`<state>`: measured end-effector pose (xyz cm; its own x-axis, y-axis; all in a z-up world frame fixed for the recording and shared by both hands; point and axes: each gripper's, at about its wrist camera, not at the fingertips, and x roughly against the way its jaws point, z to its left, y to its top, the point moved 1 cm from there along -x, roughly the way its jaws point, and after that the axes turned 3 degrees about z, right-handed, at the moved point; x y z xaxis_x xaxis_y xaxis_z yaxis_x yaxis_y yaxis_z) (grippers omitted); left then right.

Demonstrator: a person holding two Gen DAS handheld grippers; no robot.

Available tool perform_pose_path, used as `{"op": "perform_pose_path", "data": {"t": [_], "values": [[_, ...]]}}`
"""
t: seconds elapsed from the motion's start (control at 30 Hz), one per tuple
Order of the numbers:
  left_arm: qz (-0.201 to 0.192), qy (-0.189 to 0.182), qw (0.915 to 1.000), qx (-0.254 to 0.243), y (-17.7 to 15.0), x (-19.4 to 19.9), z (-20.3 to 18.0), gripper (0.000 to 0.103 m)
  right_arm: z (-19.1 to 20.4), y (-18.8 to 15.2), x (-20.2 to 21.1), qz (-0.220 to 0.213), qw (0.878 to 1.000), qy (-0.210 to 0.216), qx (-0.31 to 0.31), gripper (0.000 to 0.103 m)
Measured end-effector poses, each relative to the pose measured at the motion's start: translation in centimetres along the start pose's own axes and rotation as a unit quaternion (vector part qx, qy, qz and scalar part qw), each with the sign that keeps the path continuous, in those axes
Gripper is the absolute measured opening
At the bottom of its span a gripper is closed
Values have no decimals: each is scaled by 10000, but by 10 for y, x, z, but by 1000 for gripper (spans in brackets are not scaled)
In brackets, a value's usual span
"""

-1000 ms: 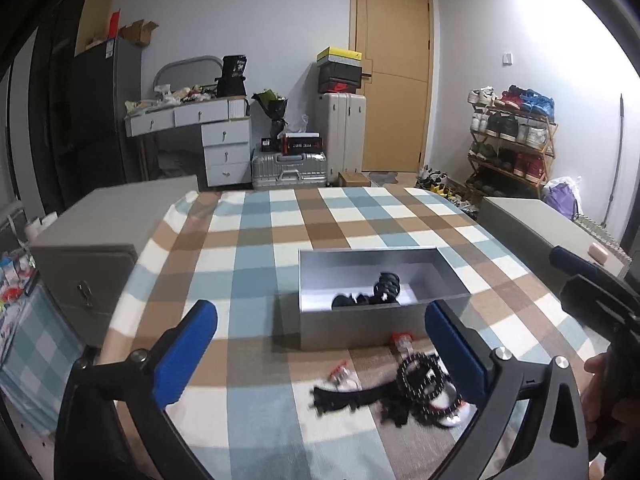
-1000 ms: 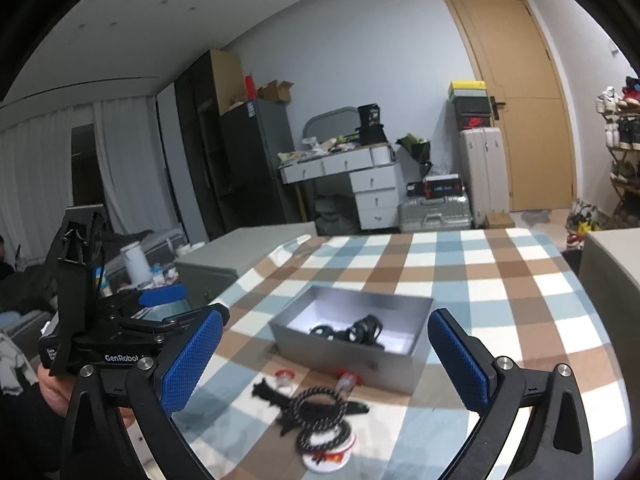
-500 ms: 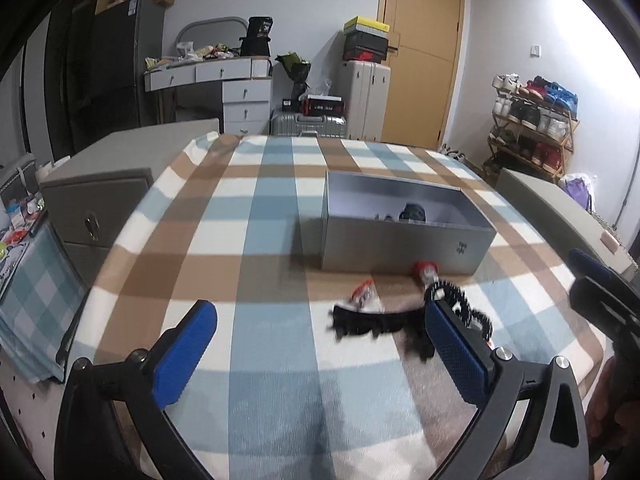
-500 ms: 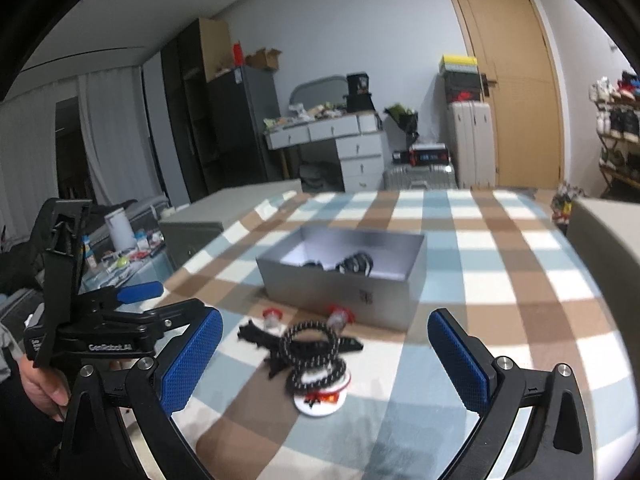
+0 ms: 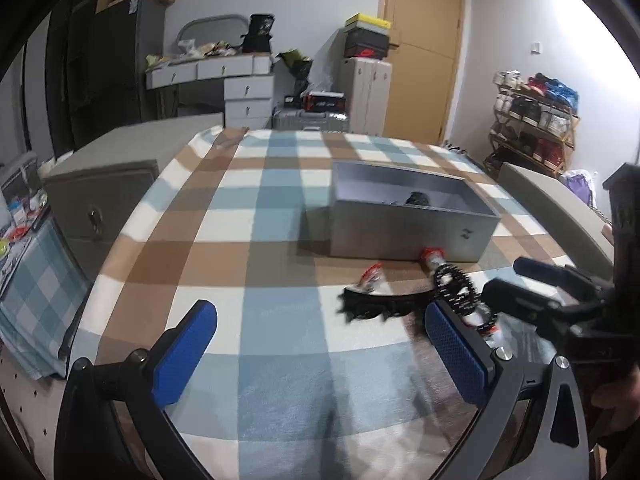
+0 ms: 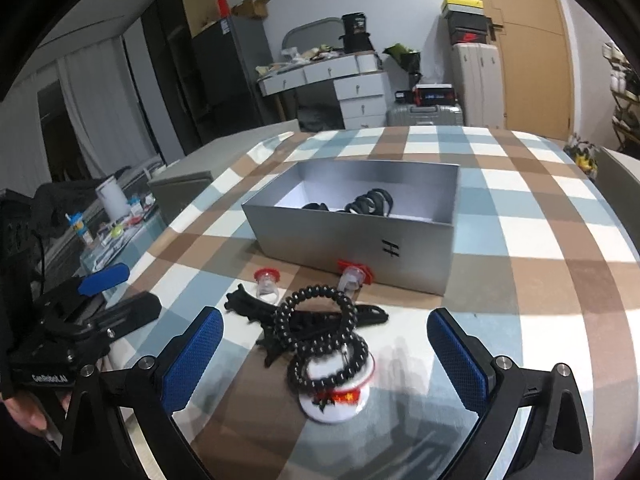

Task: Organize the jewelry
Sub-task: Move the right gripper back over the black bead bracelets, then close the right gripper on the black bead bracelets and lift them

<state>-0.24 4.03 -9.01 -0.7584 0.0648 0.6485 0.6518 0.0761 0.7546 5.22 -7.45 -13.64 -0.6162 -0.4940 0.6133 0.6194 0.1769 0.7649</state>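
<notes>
Checked tablecloth (image 6: pixel 532 240) across both views, grey open box (image 6: pixel 352 236) at centre of the right wrist frame, right of centre in the left wrist frame (image 5: pixel 412 232). Inside the box: black coiled hair ties (image 6: pixel 370 202) plus a dark band, only a dark lump visible over the rim from the left side. Loose jewelry piled just in front of the box's near wall, lower centre of the right wrist frame: black beaded bracelet (image 6: pixel 320 328) draped over a white round piece with red trim (image 6: pixel 340 388), overlapping a black toothed hair clip (image 6: pixel 256 304) (clip blurred in the left view (image 5: pixel 376 304)). Two small red-capped clear rings: one (image 6: pixel 267 280) beside the clip, other (image 6: pixel 352 274) touching the box wall. Right gripper (image 6: pixel 326 356) spread wide, nothing held, blue pads flanking the pile. Left gripper (image 5: pixel 320 348) also wide apart, holding nothing, over bare cloth left of the pile; its right pad partly hides the bracelet. Right gripper body intruding at the right edge of the left view. Background upper frame: wooden door (image 5: pixel 420 48), white desk with drawers (image 5: pixel 224 76), suitcase (image 6: pixel 426 114), shoe rack (image 5: pixel 536 120) at right.
</notes>
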Motion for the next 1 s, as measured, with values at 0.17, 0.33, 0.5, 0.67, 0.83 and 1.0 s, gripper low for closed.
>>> {"op": "perform_pose_path", "data": {"t": [0.17,0.33,0.5,0.67,0.83,1.0], "values": [[43,-35,9997,240,-2,-2,13,102,5,4,-19,356,9992,108,112,102],[5,-18,9998,216,-4,1,13,102,7,4,-34,600,9981,-1,162,94],[-26,-140,9996,240,-5,3,13,102,4,3,-44,858,9962,-81,97,82],[-14,-163,9997,206,-5,3,12,102,4,2,-43,864,9961,-156,123,73],[3,-143,9997,220,-5,3,13,102,12,2,-42,786,9961,-232,331,57],[36,-134,9997,211,-5,2,13,102,15,1,-39,696,9964,-196,437,48]]}}
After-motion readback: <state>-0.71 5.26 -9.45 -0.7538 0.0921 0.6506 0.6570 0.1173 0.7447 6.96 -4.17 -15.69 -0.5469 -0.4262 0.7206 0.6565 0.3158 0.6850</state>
